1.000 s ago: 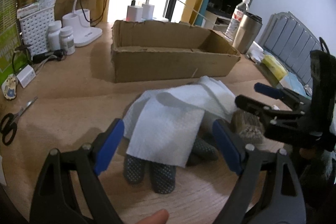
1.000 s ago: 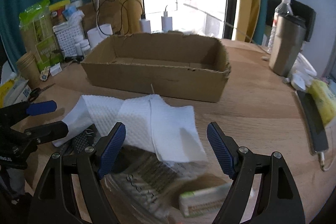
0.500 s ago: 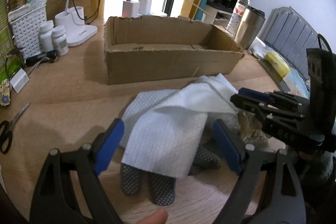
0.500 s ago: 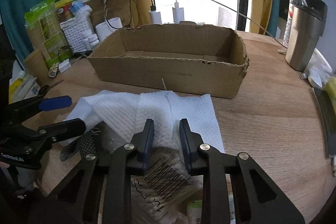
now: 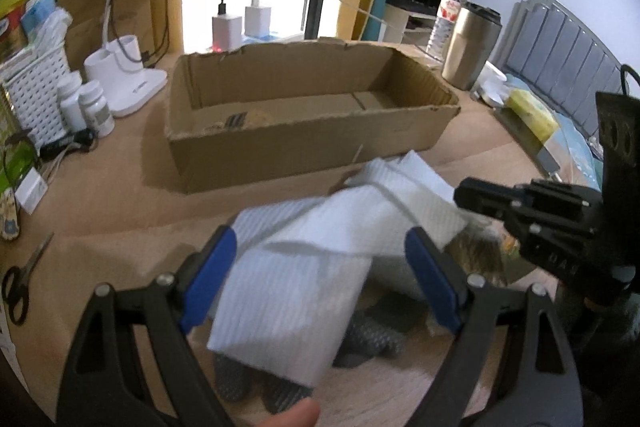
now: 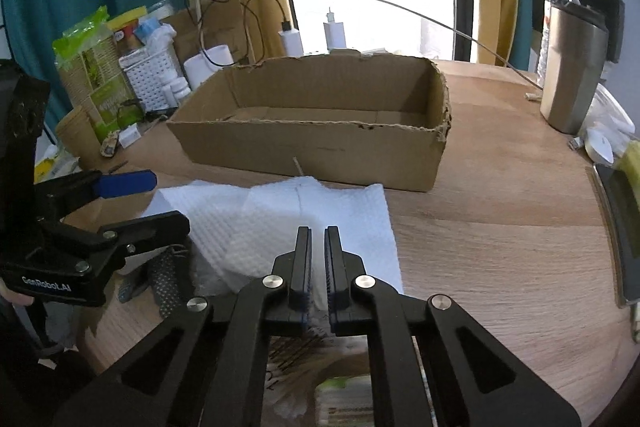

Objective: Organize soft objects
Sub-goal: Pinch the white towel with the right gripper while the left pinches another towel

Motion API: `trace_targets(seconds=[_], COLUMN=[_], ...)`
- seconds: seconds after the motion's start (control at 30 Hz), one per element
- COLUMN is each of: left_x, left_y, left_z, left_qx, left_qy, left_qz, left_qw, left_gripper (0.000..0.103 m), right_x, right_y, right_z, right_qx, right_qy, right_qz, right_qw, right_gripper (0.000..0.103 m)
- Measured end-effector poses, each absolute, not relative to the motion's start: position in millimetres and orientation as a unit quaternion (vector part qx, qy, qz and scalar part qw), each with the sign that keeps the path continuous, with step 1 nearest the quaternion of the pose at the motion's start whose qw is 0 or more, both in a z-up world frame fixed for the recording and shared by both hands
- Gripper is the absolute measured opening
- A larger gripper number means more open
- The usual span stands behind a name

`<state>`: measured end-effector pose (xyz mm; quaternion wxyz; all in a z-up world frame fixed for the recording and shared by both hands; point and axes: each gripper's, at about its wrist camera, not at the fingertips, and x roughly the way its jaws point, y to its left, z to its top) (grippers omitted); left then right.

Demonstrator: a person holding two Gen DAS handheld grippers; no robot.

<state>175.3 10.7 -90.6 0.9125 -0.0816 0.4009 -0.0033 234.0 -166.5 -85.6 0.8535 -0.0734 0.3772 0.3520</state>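
My right gripper (image 6: 317, 259) has its jaws pinched together on a fold of the white paper towel (image 6: 280, 227); the sheet shows in the thin gap between the blue pads. My left gripper (image 5: 320, 267) has its jaws spread wide, and nothing is pressed between them. They hang above the near end of the same towel, which looks blurred in the left wrist view.

The paper towel lies crumpled on the wooden desk (image 6: 500, 227), just in front of the cardboard box (image 6: 320, 131). Its far edge almost reaches the box's front wall; I cannot tell whether they touch. The box is open at the top and I see only bare cardboard floor inside.

Grey dotted gloves (image 5: 372, 339) stick out from under the towel's near edge, resting on the desk. A clear bag of thin sticks (image 5: 476, 255) sits beside the towel, under my right gripper; its contents are too blurred to name.

Around the desk: scissors (image 5: 20, 283) at the left edge, a white basket (image 5: 36, 83) and two small bottles (image 5: 86, 107) behind them, a steel tumbler (image 6: 572, 71) to the right of the box.
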Motion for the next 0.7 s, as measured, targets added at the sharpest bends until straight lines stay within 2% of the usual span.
trace_targets(seconds=[0.03, 0.07, 0.13, 0.17, 0.47, 0.5, 0.57, 0.63, 0.7], left_x=[178.4, 181.5, 189.3, 193.5, 203.3, 203.0, 202.5, 200.8, 198.9], left_y=[9.2, 7.9, 6.0, 6.1, 13.5, 13.1, 12.3, 12.4, 13.8], left_z=[-89.8, -89.9, -92.7, -94.8, -108.7, -109.5, -111.8, -112.6, -112.5], left_qx=[-0.079, -0.077, -0.076, -0.076, -0.093, -0.094, -0.1, -0.103, -0.11], left_qy=[0.4, 0.401, 0.407, 0.412, 0.435, 0.436, 0.438, 0.437, 0.434], left_qz=[-0.005, -0.006, -0.008, -0.009, -0.024, -0.028, -0.04, -0.048, -0.055], left_qw=[0.913, 0.913, 0.91, 0.908, 0.895, 0.895, 0.893, 0.892, 0.892], left_gripper=[0.087, 0.087, 0.087, 0.087, 0.084, 0.079, 0.074, 0.061, 0.049], right_x=[235.5, 238.1, 242.3, 245.3, 257.8, 256.7, 255.6, 254.0, 252.8], right_y=[-165.1, -163.8, -163.9, -163.8, -155.0, -154.6, -154.6, -155.1, -154.6], right_z=[-87.2, -89.2, -91.1, -92.0, -109.9, -109.9, -110.2, -111.0, -111.4], right_qx=[-0.076, -0.078, -0.074, -0.071, -0.084, -0.084, -0.083, -0.084, -0.085], right_qy=[0.382, 0.388, 0.396, 0.402, 0.452, 0.448, 0.446, 0.442, 0.44], right_qz=[0.35, 0.348, 0.343, 0.341, 0.331, 0.33, 0.329, 0.33, 0.335], right_qw=[0.852, 0.85, 0.849, 0.847, 0.824, 0.826, 0.828, 0.83, 0.829], right_gripper=[0.017, 0.032, 0.046, 0.049, 0.05, 0.05, 0.05, 0.049, 0.035])
